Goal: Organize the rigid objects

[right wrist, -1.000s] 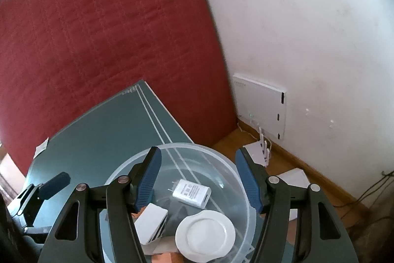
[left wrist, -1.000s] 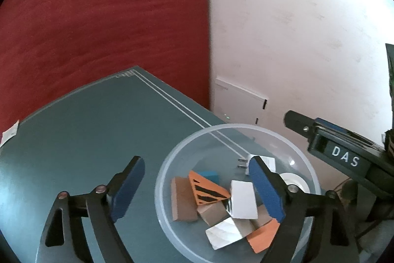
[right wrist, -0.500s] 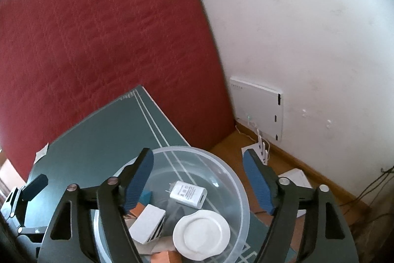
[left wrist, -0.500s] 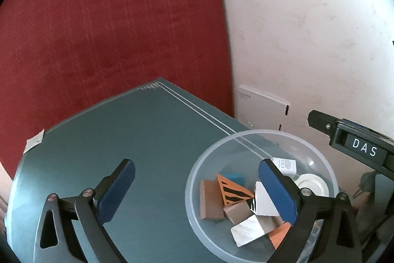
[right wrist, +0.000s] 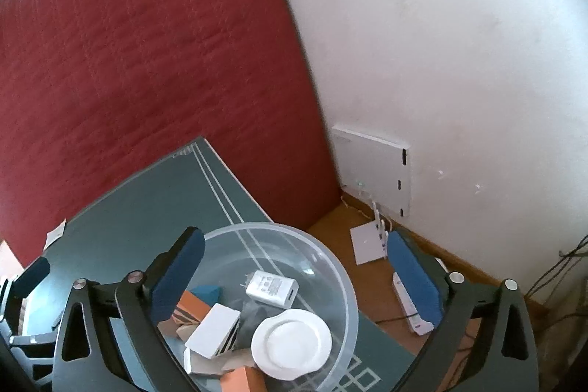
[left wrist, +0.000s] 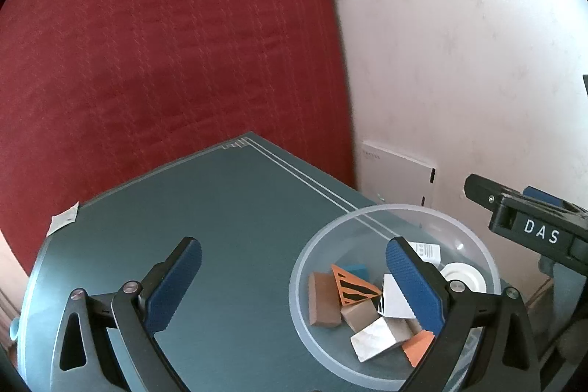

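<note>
A clear plastic bowl [left wrist: 298,285] [right wrist: 347,281] stands near the right edge of the dark green table [left wrist: 220,208]. In it lie a brown block [left wrist: 321,304], an orange striped triangle [left wrist: 352,291], a teal block [left wrist: 357,270], a white charger [right wrist: 272,287], a white round lid [right wrist: 292,344] and a white box [right wrist: 215,327]. My left gripper [left wrist: 290,245] is open and empty, its right finger over the bowl. My right gripper [right wrist: 294,237] hangs above the bowl, jaws opening, nothing between them. Its body also shows in the left wrist view [left wrist: 533,225].
A red quilted mattress [left wrist: 165,43] leans behind the table, beside a white wall. A paper scrap [left wrist: 64,219] sits at the table's far left corner. Beyond the table's right edge, a router [right wrist: 367,241] and a power strip [right wrist: 408,304] lie on the wooden floor.
The right jaws have spread much wider over the bowl. The left jaws widened a little, and the left gripper drew back and tilted up, so the bowl sits further right in its view.
</note>
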### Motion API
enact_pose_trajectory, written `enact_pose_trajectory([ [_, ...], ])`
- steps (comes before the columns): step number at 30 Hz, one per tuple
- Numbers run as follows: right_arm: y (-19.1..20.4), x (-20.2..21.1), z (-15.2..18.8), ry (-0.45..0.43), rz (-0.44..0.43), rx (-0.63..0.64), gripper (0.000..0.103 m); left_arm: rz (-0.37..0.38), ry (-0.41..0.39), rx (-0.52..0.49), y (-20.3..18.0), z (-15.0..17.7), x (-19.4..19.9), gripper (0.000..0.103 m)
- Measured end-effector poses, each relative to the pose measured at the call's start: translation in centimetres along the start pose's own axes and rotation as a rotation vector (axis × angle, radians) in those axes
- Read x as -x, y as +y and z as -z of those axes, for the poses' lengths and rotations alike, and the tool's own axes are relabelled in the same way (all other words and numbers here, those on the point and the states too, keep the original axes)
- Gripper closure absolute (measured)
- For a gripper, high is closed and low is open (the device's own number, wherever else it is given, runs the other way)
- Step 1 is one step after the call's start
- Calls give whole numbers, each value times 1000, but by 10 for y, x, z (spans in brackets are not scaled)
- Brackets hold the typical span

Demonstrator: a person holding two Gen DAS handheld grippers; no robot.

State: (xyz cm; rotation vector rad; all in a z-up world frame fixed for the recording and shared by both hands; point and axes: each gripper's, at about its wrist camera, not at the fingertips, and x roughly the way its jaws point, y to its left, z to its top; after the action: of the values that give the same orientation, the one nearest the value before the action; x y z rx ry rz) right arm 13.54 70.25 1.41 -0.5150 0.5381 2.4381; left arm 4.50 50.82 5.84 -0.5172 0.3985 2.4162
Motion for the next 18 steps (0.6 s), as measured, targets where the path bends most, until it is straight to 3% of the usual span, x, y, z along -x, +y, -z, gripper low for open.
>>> enact_pose_trajectory([
  [18,17,33,22,35,31,113,0,-42,8,23,15,0,12,1],
])
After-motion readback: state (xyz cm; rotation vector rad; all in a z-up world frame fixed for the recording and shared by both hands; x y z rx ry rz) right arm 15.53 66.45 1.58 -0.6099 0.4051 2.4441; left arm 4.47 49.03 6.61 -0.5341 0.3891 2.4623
